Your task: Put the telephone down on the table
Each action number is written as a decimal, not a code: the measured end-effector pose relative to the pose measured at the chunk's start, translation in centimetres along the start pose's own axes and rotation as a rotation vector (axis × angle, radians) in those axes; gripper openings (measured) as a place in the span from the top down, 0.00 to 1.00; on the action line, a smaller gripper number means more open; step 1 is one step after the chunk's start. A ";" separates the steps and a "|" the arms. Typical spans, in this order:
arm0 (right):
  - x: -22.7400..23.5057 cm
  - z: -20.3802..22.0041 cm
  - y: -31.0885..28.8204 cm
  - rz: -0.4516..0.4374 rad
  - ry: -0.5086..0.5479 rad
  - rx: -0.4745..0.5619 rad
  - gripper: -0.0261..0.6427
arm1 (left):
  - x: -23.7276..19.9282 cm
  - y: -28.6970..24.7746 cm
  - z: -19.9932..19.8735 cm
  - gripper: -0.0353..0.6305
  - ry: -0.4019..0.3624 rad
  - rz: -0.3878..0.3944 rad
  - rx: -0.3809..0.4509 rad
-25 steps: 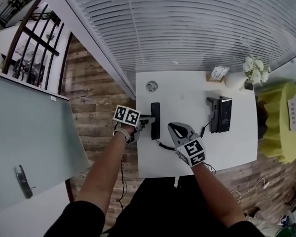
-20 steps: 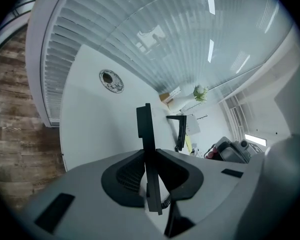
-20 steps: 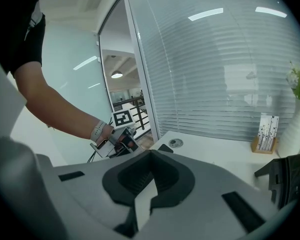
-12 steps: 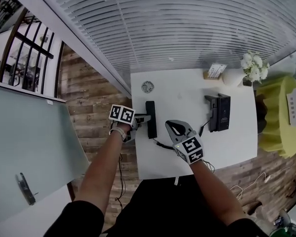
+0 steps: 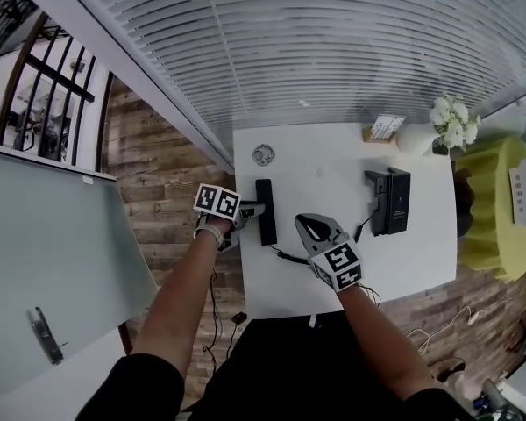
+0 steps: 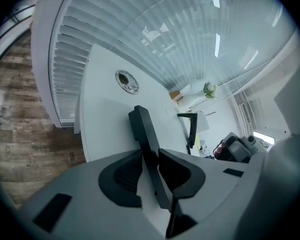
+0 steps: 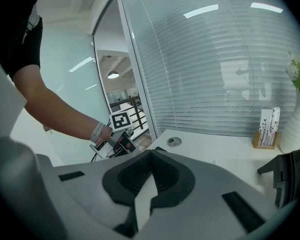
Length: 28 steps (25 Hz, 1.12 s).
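The black telephone handset (image 5: 265,211) lies lengthwise near the left edge of the white table (image 5: 333,174). My left gripper (image 5: 252,210) reaches it from the left. In the left gripper view the handset (image 6: 145,134) runs between the jaws of the left gripper (image 6: 151,156). These jaws have just been opening, and a thin gap shows beside the left pad. A curly cord (image 5: 289,257) leads from the handset toward the black phone base (image 5: 391,202) at the right. My right gripper (image 5: 305,224) hovers over the table's front middle, shut and empty.
A round grey disc (image 5: 263,154) sits at the table's back left. A card holder (image 5: 384,128) and a white vase of flowers (image 5: 447,121) stand at the back right. A yellow chair (image 5: 495,209) is beyond the right edge. Window blinds run behind the table.
The left gripper and the handset have shifted slightly toward the table's left edge. The right gripper has stayed where it was.
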State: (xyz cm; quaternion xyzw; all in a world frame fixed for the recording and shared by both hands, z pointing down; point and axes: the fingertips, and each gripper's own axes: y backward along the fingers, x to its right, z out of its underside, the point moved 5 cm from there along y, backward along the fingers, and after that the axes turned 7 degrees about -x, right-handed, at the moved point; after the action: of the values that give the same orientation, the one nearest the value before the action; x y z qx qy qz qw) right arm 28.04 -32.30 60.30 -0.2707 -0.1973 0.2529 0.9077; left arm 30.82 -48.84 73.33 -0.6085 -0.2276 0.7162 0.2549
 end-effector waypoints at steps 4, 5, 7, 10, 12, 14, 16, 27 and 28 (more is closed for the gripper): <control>-0.2 0.0 0.1 -0.002 0.000 -0.006 0.93 | -0.2 0.2 0.1 0.77 -0.057 -0.115 -0.022; -0.3 -0.1 0.1 -0.004 0.001 -0.007 0.93 | -0.1 0.2 0.1 0.77 -0.071 -0.135 -0.027; -0.5 -0.1 0.1 -0.008 0.005 -0.008 0.93 | 0.2 0.4 -0.1 0.77 -0.113 -0.187 -0.022; -0.6 -0.3 0.4 -0.009 0.016 -0.005 0.93 | 1.1 1.1 -0.6 0.71 -0.184 -0.266 0.050; -0.7 -0.4 0.8 -0.011 0.018 0.003 0.93 | 2.0 1.9 -0.5 0.69 -0.213 -0.294 0.117; -0.8 -0.7 1.4 -0.011 0.019 0.019 0.93 | 3.3 2.8 -0.3 0.69 -0.262 -0.314 0.187; -0.8 -1.2 2.4 -0.009 0.021 0.044 0.93 | 5.7 4.0 0.2 0.69 -0.339 -0.324 0.262; -0.8 -4.1 14.3 -0.042 0.133 0.196 0.93 | 26.3 7.8 4.6 0.70 -0.683 -0.233 0.575; -0.8 -4.4 15.4 -0.046 0.139 0.213 0.93 | 27.7 7.9 4.9 0.71 -0.688 -0.233 0.599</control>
State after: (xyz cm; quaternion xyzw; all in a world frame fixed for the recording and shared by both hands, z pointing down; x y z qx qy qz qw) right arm 24.15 -23.29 47.60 -0.1850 -0.1123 0.2321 0.9483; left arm 21.71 -37.18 48.16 -0.2059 -0.1490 0.8770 0.4079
